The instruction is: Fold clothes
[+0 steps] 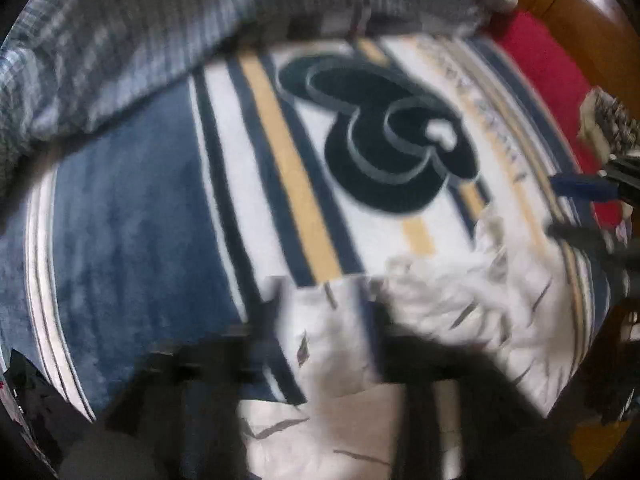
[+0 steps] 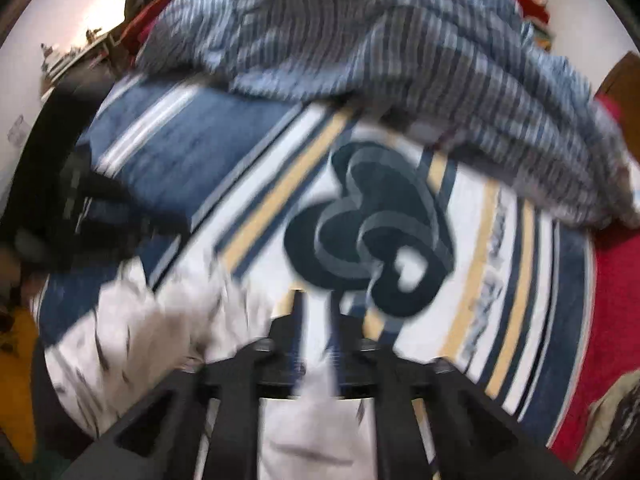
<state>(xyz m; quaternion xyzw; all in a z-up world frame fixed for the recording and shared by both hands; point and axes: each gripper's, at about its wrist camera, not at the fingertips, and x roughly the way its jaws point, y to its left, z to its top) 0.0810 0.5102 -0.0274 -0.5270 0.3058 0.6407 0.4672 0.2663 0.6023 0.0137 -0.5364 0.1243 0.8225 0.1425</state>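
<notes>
A white garment with thin dark marks [image 1: 440,300] lies bunched on a striped blue, white and gold blanket [image 1: 132,240]. My left gripper [image 1: 326,328] is shut on one edge of it, the cloth running between the black fingers. My right gripper [image 2: 320,320] is shut on another part of the same white garment [image 2: 132,328], which stretches away to its left. The right gripper also shows at the right edge of the left wrist view [image 1: 592,200]. Both views are blurred by motion.
A blue-and-white striped shirt [image 2: 400,60] lies heaped at the far side of the blanket [image 2: 180,152], also in the left wrist view [image 1: 160,32]. A red cover [image 2: 616,320] lies to the right. Wooden furniture [image 1: 580,20] stands beyond.
</notes>
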